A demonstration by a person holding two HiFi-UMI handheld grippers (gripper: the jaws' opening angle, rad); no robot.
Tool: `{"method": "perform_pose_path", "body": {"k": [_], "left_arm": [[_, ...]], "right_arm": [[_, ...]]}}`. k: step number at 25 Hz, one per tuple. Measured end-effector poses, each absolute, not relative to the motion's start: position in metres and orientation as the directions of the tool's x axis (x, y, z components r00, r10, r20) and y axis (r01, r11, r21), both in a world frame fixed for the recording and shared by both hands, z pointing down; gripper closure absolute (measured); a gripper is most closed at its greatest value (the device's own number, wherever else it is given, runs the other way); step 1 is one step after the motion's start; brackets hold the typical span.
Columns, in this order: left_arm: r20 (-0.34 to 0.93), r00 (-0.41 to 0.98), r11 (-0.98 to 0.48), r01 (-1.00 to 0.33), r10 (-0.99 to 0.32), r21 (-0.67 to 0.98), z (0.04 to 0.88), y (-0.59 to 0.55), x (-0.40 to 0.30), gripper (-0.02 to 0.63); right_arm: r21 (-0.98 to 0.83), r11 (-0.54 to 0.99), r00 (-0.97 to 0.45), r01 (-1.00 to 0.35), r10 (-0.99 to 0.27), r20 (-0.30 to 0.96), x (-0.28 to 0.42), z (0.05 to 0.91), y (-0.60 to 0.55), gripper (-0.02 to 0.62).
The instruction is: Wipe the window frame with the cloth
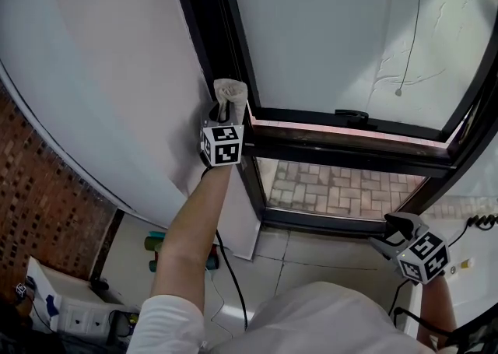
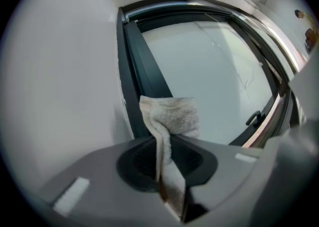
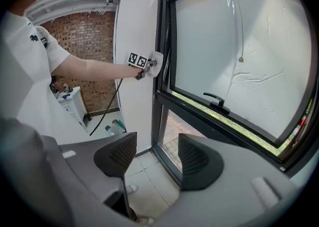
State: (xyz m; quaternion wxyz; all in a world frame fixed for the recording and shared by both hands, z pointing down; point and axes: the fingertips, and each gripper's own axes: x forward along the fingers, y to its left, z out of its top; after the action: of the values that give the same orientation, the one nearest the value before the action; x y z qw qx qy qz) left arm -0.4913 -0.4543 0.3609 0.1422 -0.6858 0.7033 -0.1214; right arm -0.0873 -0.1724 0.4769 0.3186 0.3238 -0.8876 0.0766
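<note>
A beige folded cloth [image 1: 230, 98] [image 2: 169, 121] [image 3: 156, 64] is pinched in my left gripper [image 1: 226, 115] [image 2: 164, 166] [image 3: 149, 65], which is shut on it. The cloth presses against the black vertical window frame [image 1: 208, 26] [image 2: 142, 69] [image 3: 163, 46] where it meets the white wall. My right gripper [image 1: 398, 229] [image 3: 152, 158] hangs low at the lower right, open and empty, away from the frame.
A black window handle [image 1: 352, 117] [image 3: 215, 100] sits on the tilted sash. White wall [image 1: 93, 72] lies left of the frame. Bottles [image 1: 156, 243] and a white cabinet [image 1: 47, 298] stand on the tiled floor below, with a cable [image 1: 229, 275] hanging down.
</note>
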Motion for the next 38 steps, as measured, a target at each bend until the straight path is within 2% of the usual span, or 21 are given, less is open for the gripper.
{"method": "perform_pose_path", "body": {"k": [17,27,38], "left_arm": [[0.181,-0.105,0.046,-0.952,-0.978,-0.304,0.512,-0.451,-0.5,0.538],[0.213,-0.124,0.068,-0.965,-0.969,-0.252,0.545,-0.445,-0.495,0.538],[0.231,-0.1,0.07,-0.988,-0.968,-0.135,0.569,-0.442,-0.448,0.531]], "right_arm": [[0.051,0.771,-0.551,-0.635,-0.498,0.67,-0.081,0.489,-0.165,0.331],[0.03,0.779,-0.552,-0.626,-0.47,0.688,-0.084,0.498,-0.161,0.331],[0.022,0.748,-0.523,-0.663,-0.484,0.701,-0.053,0.504,-0.156,0.331]]}}
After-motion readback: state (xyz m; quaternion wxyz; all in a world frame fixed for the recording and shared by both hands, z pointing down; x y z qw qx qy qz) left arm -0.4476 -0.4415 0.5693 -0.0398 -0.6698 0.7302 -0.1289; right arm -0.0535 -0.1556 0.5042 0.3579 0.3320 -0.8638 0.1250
